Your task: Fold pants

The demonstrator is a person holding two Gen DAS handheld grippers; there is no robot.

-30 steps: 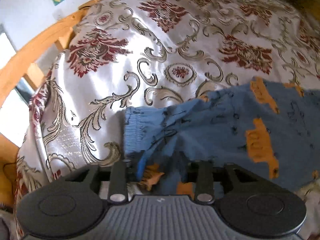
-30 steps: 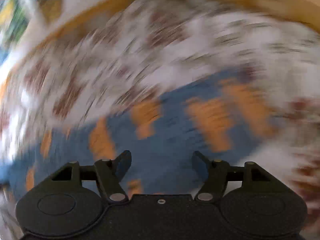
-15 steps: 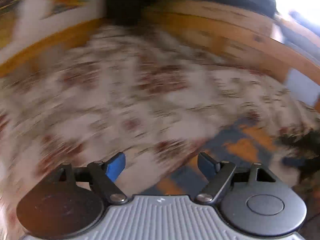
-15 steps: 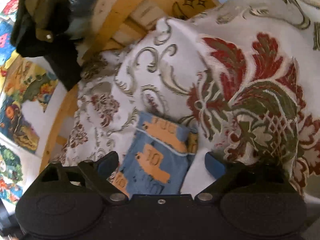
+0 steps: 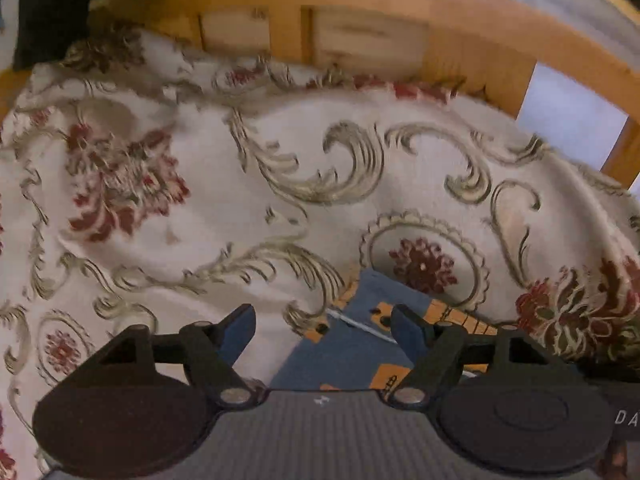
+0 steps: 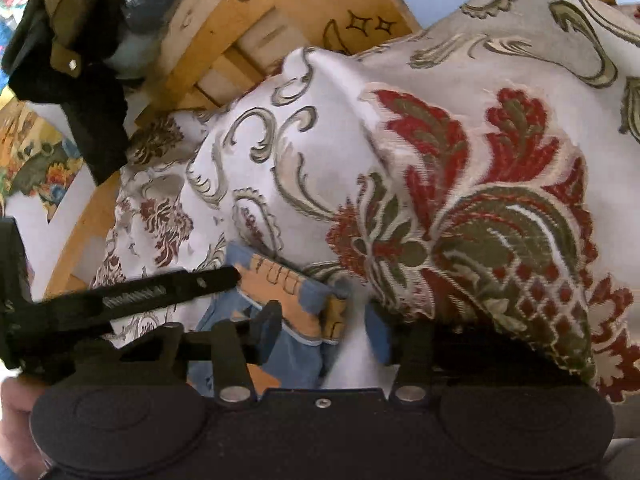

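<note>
Pants (image 5: pixel 352 344), blue with orange patches, lie on the patterned bedspread (image 5: pixel 248 200) at the lower centre of both wrist views, and only one end of them shows: a hemmed edge with a pale seam, probably a leg cuff. Judging from this, the step in hand is the reach for that end, so that it can be lifted and carried over the rest of the garment for a fold; how many folds are already made cannot be told.

In the left wrist view the left gripper (image 5: pixel 322 326) hovers just above the cloth with its jaws spread wide, nothing between them, pointing toward the wooden bed frame (image 5: pixel 360 8) at the top of the frame. In the right wrist view the right gripper (image 6: pixel 324 332) also stands parted and empty, tilted, with the cuff (image 6: pixel 288 288) just ahead of its left finger. The left tool crosses the left middle of that view as a dark bar, close beside.

The next move calls for both tools to drop onto the edge, one at each corner, and pinch only the pants, not the bedspread beneath.
</note>
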